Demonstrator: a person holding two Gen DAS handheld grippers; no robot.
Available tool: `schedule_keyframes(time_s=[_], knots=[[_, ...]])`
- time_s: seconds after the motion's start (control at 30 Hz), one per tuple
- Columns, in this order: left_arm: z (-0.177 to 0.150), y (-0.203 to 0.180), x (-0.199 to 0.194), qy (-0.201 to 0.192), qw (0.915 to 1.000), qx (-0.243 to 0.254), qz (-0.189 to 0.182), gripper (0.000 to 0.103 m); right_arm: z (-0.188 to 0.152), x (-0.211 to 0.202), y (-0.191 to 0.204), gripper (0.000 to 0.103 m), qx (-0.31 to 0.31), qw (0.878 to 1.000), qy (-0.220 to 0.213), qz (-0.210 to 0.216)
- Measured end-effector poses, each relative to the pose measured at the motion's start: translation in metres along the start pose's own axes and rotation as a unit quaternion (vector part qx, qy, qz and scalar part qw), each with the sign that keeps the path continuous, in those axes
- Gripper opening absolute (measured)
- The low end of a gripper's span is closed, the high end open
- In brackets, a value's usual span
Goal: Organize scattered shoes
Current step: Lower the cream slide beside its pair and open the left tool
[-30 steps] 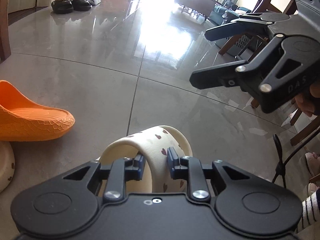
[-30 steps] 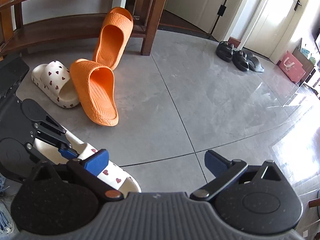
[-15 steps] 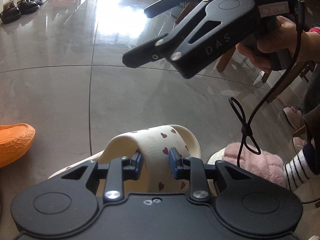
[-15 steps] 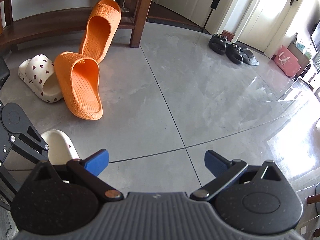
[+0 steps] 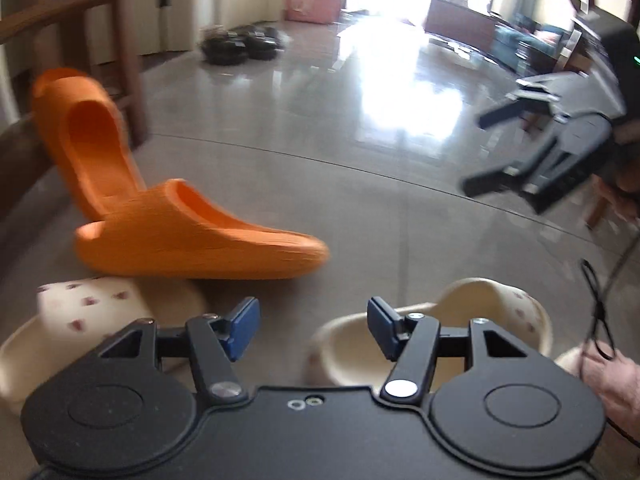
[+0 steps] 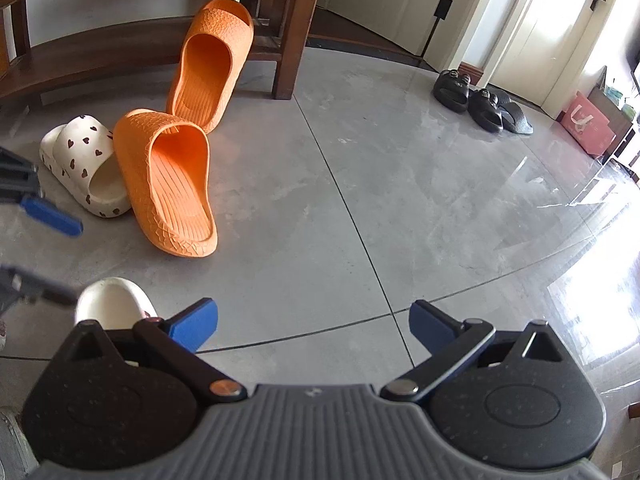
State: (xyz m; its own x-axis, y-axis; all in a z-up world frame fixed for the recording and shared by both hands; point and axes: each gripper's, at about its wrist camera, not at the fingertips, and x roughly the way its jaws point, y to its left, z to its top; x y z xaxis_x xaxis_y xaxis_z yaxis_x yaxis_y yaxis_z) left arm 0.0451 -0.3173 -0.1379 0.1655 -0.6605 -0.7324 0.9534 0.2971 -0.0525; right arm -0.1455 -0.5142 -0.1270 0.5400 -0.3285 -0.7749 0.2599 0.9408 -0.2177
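Left tongs [image 5: 312,330] were opening, empty; right tongs [image 6: 313,326] gaped empty. Cream heart-print foam slippers [image 6: 86,164] and orange foam slippers [image 6: 172,180] lay unpaired.

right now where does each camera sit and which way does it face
Left wrist: on the left gripper, low over the floor, facing the orange slippers and the bright room beyond; its opening jaws hold nothing, and the right gripper shows at the right.
Right wrist: on the right gripper, higher, tilted down toward the wooden rack; its jaws stand open and empty, and a left gripper finger shows at the left edge.
Shared: orange slippers, both heart slippers, black sandals.
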Motion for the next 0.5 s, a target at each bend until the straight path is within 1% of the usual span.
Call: schedule_keyframes(time_s=[0.03, 0.1, 0.13, 0.17, 0.2, 0.23, 0.27, 0.33, 0.37, 0.5], knots=[[-0.001, 0.018, -0.002, -0.006, 0.9992, -0.023, 0.033, 0.058, 0.002, 0.001, 0.001, 0.103, -0.001, 1.000, -0.002, 0.005], [-0.002, 0.039, -0.007, -0.004, 0.9966, -0.049, 0.067, 0.057, 0.004, 0.003, 0.002, 0.103, -0.004, 1.000, -0.004, 0.014], [-0.004, 0.051, -0.005, -0.002, 0.9940, -0.060, 0.091, 0.056, 0.006, 0.005, 0.004, 0.103, -0.008, 1.000, -0.004, 0.016], [-0.005, 0.057, -0.005, -0.003, 0.9923, -0.069, 0.102, 0.056, 0.006, 0.006, 0.005, 0.103, -0.009, 1.000, -0.003, 0.017], [-0.006, 0.062, -0.005, -0.006, 0.9910, -0.077, 0.109, 0.056, 0.007, 0.008, 0.007, 0.103, -0.013, 1.000, -0.001, 0.017], [-0.007, 0.066, -0.008, -0.012, 0.9908, -0.085, 0.105, 0.056, 0.008, 0.011, 0.009, 0.103, -0.018, 1.000, 0.001, 0.018], [-0.007, 0.065, -0.012, -0.014, 0.9907, -0.084, 0.106, 0.056, 0.008, 0.012, 0.009, 0.103, -0.019, 1.000, 0.002, 0.019], [-0.006, 0.062, -0.013, -0.013, 0.9902, -0.072, 0.119, 0.056, 0.010, 0.017, 0.014, 0.103, -0.025, 0.999, 0.010, 0.026], [-0.005, 0.063, -0.013, -0.016, 0.9896, -0.076, 0.121, 0.056, 0.010, 0.019, 0.015, 0.103, -0.027, 0.999, 0.011, 0.027], [-0.008, 0.078, -0.022, -0.040, 0.9845, -0.111, 0.130, 0.059, 0.012, 0.017, 0.018, 0.103, -0.037, 0.999, 0.007, 0.029]])
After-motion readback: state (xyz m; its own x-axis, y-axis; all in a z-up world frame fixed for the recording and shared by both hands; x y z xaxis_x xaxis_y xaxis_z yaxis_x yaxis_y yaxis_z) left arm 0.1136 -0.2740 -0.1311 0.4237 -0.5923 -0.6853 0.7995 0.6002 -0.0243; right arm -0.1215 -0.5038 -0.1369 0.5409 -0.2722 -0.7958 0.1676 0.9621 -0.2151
